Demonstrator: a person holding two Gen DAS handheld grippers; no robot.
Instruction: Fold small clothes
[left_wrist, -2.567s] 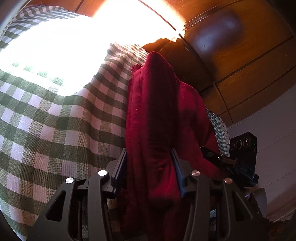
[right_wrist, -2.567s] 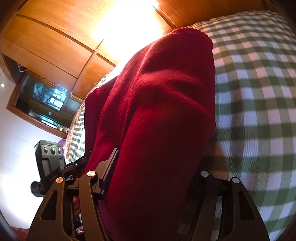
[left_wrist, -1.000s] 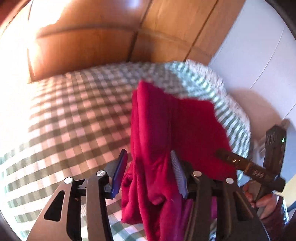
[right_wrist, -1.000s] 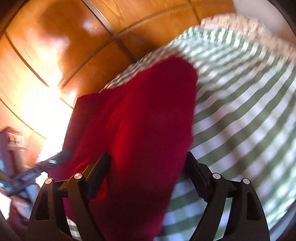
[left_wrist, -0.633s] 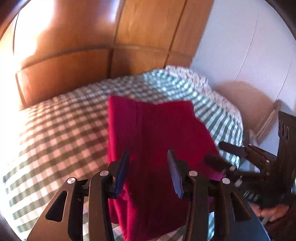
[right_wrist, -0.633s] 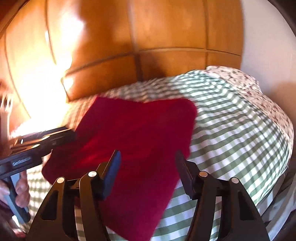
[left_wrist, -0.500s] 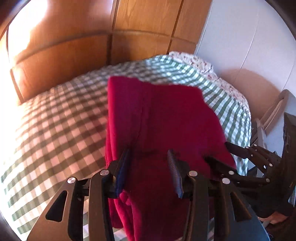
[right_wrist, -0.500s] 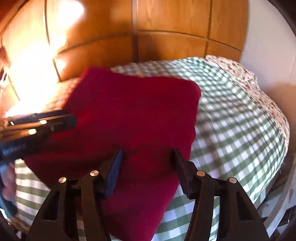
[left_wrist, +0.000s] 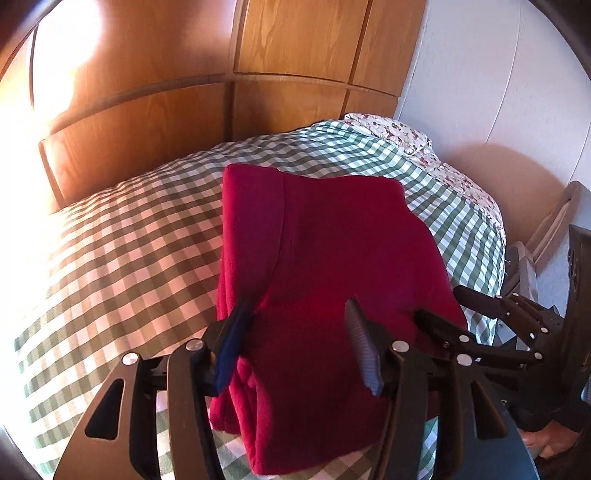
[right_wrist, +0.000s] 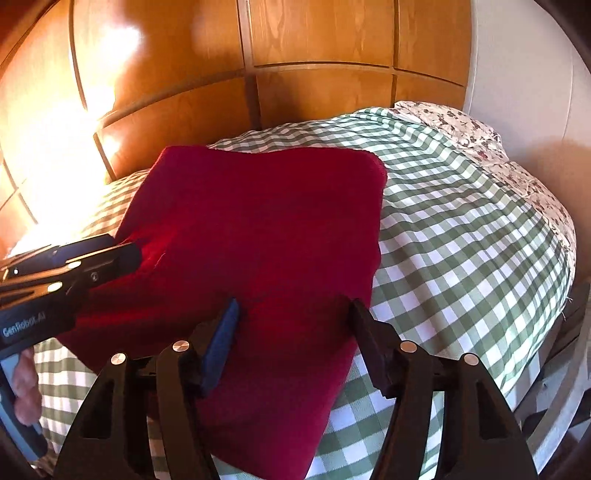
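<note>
A dark red garment (left_wrist: 325, 266) lies folded into a thick rectangle on the green-and-white checked bed cover (left_wrist: 122, 240). Its stacked folded edges face me at the near left. My left gripper (left_wrist: 299, 328) is open above the garment's near edge, with nothing between its fingers. My right gripper (right_wrist: 291, 314) is open over the garment (right_wrist: 258, 229) too, near its front right part. The right gripper also shows in the left wrist view (left_wrist: 480, 325), at the garment's right edge. The left gripper shows in the right wrist view (right_wrist: 70, 269), at the garment's left edge.
A wooden panelled headboard wall (left_wrist: 184, 74) runs behind the bed. A floral pillow (right_wrist: 461, 125) lies at the far right corner. A white wall (left_wrist: 498, 92) is on the right. The bed's edge drops off at the right (right_wrist: 546, 295).
Both grippers have let go of the red garment and pulled back and up. The garment, which hung between the jaws before, now lies flat and folded on the bed.
</note>
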